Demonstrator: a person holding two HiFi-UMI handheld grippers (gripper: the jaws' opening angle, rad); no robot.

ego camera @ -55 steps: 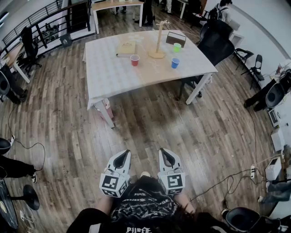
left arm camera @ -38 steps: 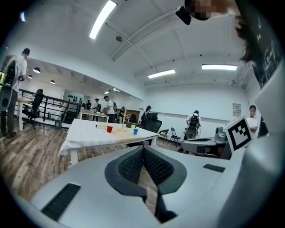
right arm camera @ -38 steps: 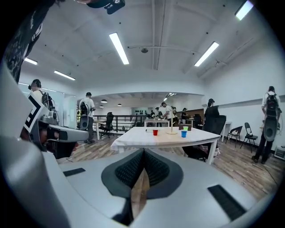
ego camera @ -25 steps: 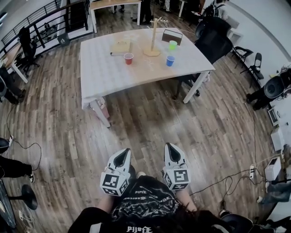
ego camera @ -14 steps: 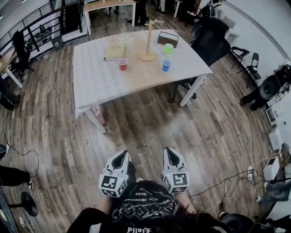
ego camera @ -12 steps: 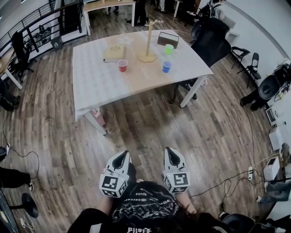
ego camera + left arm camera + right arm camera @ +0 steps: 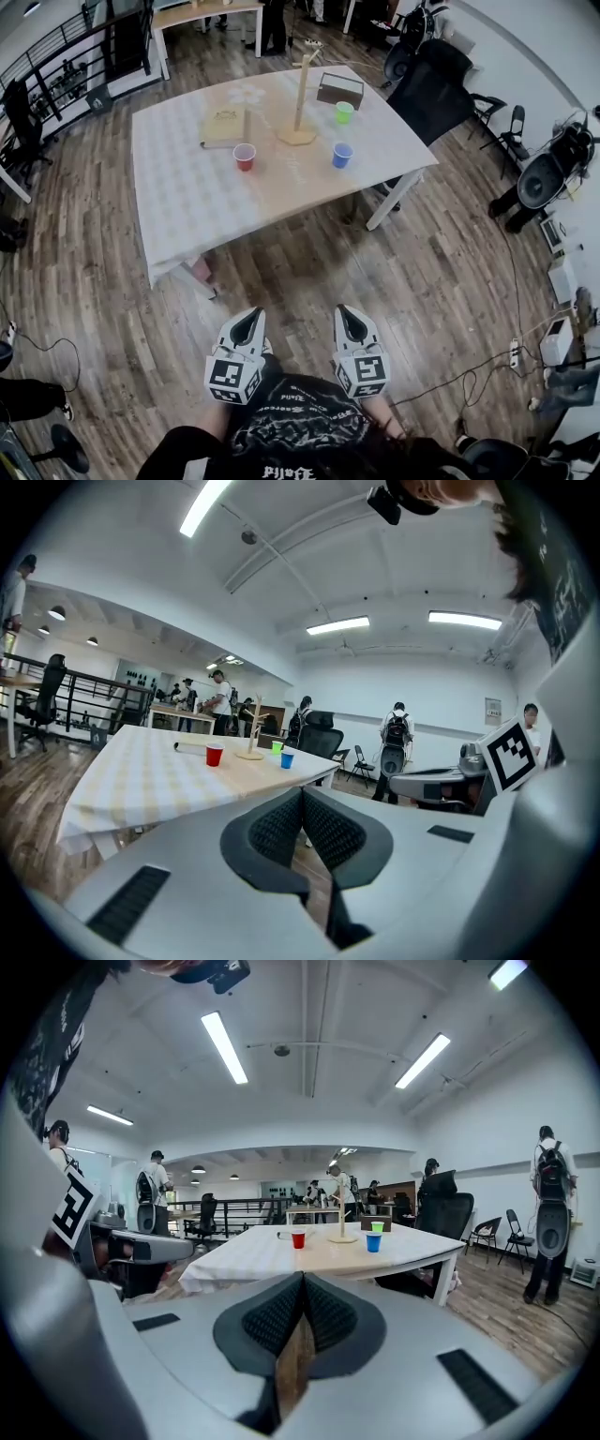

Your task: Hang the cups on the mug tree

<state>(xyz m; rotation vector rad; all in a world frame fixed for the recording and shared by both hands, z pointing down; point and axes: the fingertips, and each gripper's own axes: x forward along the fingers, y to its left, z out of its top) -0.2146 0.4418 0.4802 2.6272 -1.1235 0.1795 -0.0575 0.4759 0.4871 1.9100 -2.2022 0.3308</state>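
Observation:
A wooden mug tree (image 7: 298, 98) stands on a table (image 7: 187, 197) with a pale checked cloth, far ahead of me. Around it stand a red cup (image 7: 245, 157), a blue cup (image 7: 342, 155) and a green cup (image 7: 344, 112). The red cup (image 7: 215, 755) and the tree (image 7: 341, 1220) also show small in both gripper views. My left gripper (image 7: 249, 321) and right gripper (image 7: 347, 318) are held close to my body over the wood floor, well short of the table. Both have their jaws pressed together with nothing between them.
A flat tan box (image 7: 221, 128) and a dark box (image 7: 339, 90) lie on the table. A black office chair (image 7: 433, 94) stands at its right side. More chairs, desks and several people fill the room's edges. Cables (image 7: 459, 375) trail on the floor at right.
The table and its cups have drawn nearer and shifted left in the head view. Both grippers stay shut side by side in front of my body.

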